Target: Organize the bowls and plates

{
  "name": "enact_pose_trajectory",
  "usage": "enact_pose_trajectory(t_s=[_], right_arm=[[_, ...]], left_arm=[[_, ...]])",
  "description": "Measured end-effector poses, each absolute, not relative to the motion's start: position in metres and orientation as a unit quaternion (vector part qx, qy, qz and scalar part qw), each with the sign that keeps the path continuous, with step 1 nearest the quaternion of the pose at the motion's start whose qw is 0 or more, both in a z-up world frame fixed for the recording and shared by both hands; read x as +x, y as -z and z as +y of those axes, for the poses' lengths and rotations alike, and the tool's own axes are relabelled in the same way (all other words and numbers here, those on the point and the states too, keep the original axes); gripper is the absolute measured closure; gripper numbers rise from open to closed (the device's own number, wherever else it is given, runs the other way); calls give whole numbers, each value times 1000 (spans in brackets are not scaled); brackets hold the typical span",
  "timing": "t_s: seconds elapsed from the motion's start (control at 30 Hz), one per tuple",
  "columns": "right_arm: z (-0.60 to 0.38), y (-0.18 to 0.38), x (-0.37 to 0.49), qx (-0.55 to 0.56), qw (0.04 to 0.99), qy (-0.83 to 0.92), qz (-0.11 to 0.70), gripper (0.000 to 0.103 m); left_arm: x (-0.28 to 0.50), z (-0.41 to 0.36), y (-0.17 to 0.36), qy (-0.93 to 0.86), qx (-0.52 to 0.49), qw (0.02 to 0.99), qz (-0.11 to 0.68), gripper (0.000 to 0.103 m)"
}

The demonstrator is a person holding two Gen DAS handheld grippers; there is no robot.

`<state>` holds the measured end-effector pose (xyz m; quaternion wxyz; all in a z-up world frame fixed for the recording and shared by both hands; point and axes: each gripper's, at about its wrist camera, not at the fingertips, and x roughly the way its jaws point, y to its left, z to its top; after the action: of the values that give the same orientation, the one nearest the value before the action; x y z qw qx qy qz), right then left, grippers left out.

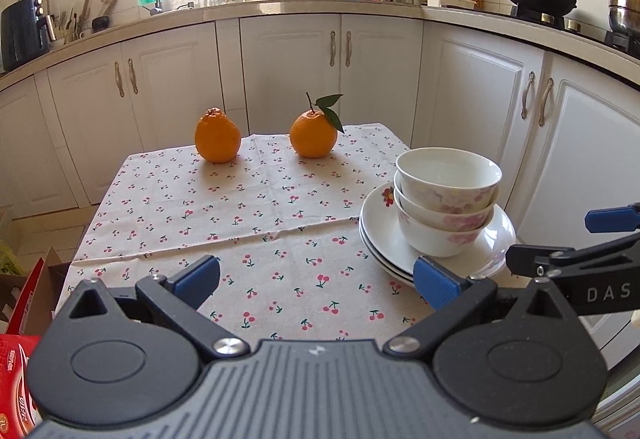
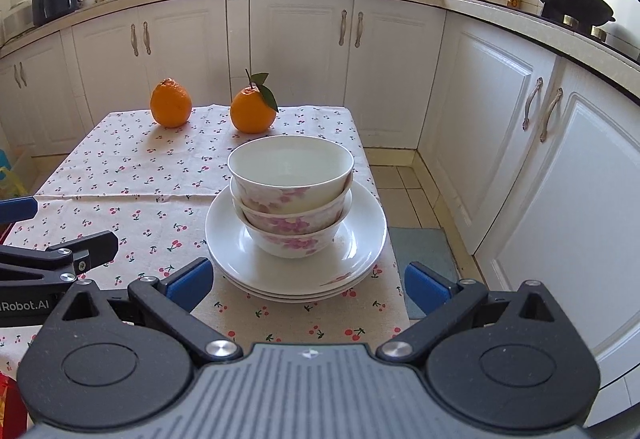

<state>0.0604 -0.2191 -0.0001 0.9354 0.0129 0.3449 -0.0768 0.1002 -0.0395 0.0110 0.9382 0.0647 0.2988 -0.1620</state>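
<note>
Bowls (image 2: 291,195) stacked on plates (image 2: 296,259), floor mat (image 2: 420,247) right-view only

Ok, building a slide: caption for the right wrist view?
Open right gripper faces three nested floral bowls on stacked white plates, cherry-print tablecloth.

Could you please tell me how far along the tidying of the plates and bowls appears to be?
Mostly done, it seems: three bowls sit nested on the stacked plates near the table's right edge. Nothing is in hand; the left tool and right tool are both open and empty. No loose dishes show; two oranges remain on the tablecloth.
</note>
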Motion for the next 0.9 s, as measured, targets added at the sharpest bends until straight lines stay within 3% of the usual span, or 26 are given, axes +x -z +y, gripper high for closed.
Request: enact_pose_trajectory(t_s=[0.9], right_arm=[[-216,-1,60,6,937,91,338,0]], left_arm=[[100,-40,-12,158,61,937,306,1]])
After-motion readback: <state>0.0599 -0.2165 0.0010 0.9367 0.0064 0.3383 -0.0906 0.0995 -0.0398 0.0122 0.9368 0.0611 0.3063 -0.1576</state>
